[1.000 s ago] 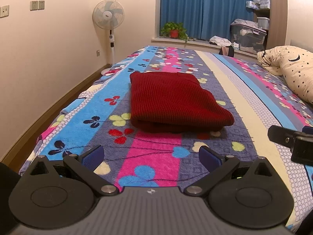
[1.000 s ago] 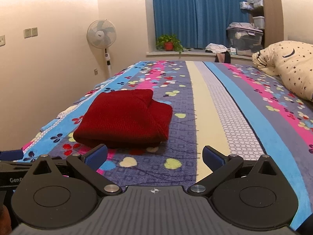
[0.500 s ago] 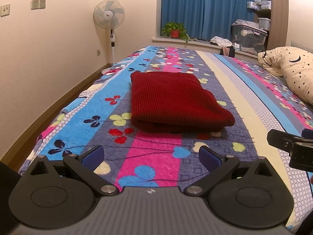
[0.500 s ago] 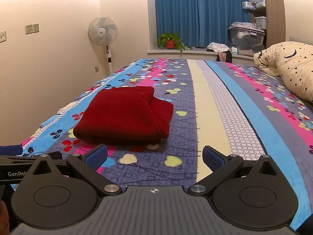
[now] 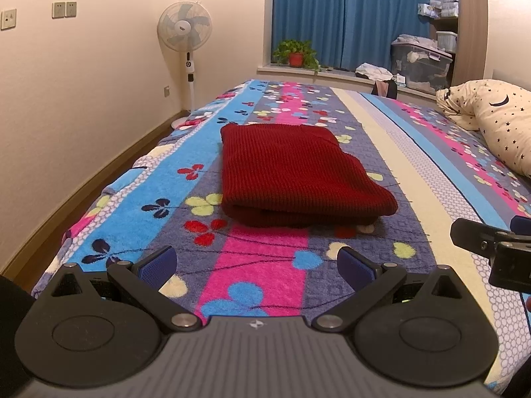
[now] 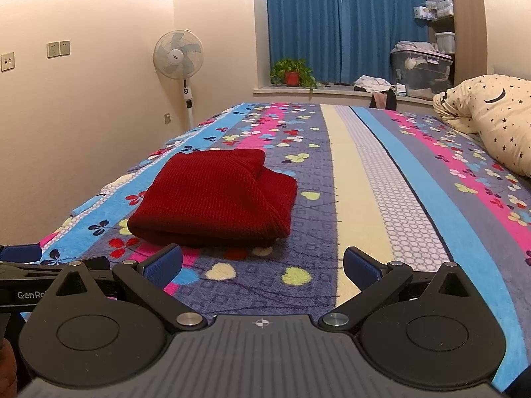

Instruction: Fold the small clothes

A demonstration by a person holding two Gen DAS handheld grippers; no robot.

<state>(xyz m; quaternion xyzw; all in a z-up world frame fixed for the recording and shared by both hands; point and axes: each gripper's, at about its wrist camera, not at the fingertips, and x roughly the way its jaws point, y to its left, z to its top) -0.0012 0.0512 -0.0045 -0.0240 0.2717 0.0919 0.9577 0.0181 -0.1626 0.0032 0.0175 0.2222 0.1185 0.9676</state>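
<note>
Bed (image 5: pixel 375 139) with striped floral blanket carries a folded dark red knit sweater (image 5: pixel 295 172). Right wrist view alone shows the sweater's stepped right-hand fold; left wrist view shows its flat top. Left gripper (image 5: pixel 255 263) fingers spread wide, empty, sweater directly ahead, apart. Right gripper (image 6: pixel 262 265) fingers likewise spread, empty; sweater ahead-left, untouched.

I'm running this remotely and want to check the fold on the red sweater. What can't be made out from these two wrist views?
- Red sweater: underside and inner layers, hidden by its own top layer in both views.
- Its far edge: right wrist view, behind a raised fold.
- Right gripper: cut off by the frame's right edge in the left wrist view.
- Left gripper: mostly cut off at the left edge in the right wrist view.
- Clear storage bin: contents too small.
</note>
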